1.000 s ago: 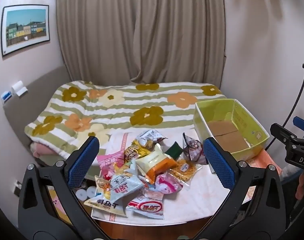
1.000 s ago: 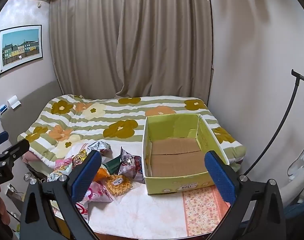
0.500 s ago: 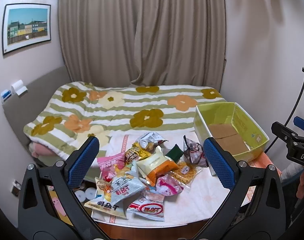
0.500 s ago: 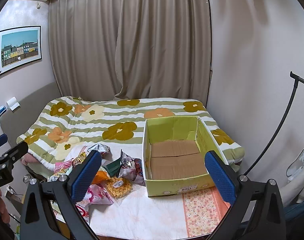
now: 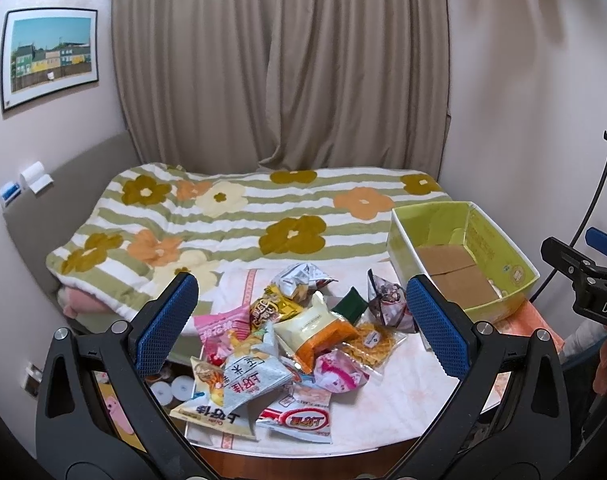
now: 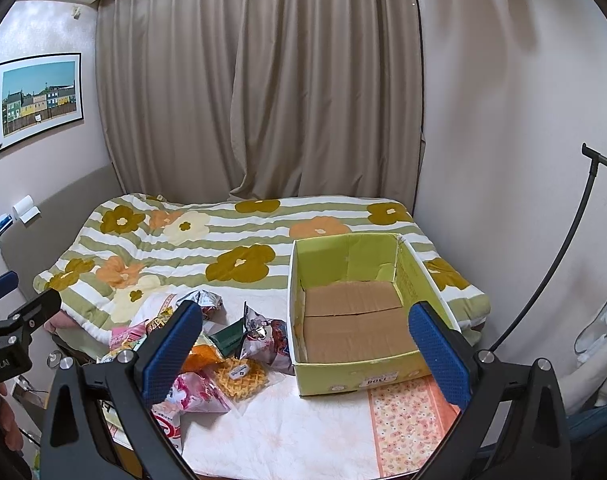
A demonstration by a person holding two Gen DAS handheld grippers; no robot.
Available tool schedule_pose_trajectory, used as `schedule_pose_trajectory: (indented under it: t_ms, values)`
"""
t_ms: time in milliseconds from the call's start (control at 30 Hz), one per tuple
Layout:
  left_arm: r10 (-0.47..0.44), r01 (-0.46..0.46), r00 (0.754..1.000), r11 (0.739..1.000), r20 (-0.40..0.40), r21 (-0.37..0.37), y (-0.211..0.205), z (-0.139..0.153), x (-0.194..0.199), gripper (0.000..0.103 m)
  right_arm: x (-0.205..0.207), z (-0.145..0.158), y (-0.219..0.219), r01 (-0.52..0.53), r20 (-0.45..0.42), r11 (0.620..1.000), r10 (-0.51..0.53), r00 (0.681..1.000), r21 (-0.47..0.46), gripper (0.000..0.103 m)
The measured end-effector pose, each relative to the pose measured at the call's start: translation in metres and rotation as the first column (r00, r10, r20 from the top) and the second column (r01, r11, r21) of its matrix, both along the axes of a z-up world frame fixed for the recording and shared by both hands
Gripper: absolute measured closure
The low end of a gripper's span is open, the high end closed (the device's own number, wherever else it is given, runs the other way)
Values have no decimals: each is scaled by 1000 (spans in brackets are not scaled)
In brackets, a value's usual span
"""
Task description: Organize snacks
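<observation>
A heap of several snack packets (image 5: 287,344) lies on the white cloth of a small table (image 5: 387,408). In the right wrist view the same packets (image 6: 223,352) lie left of a green cardboard box (image 6: 359,380), whose brown floor is bare. My left gripper (image 5: 301,330) hangs open above and in front of the heap, holding nothing. My right gripper (image 6: 305,354) is open too, raised in front of the box's near left corner. The box (image 5: 515,276) sits at the table's right end in the left wrist view.
A bed with a flowered striped quilt (image 5: 239,216) lies right behind the table, with curtains (image 5: 279,64) beyond it. A thin black stand (image 6: 551,264) curves up at the right wall. A floral mat (image 6: 407,424) covers the table's right front.
Both grippers have drifted slightly back and up, so the table looks a little smaller and lower. Packets and box have not moved. The jaws stayed open.
</observation>
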State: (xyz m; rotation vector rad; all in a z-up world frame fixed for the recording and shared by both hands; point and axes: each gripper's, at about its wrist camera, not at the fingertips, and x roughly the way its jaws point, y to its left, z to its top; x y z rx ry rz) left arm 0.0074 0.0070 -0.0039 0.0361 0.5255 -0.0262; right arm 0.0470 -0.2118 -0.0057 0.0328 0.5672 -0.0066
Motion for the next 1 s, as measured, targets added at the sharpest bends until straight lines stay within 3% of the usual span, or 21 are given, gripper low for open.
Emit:
schedule_pose_trajectory:
  t_ms: [1000]
  values:
    - [6, -6, 1000, 1000, -6, -2, 10, -5, 4, 0, 6, -4, 7, -7, -10, 1000, 7, 1000, 1, 0]
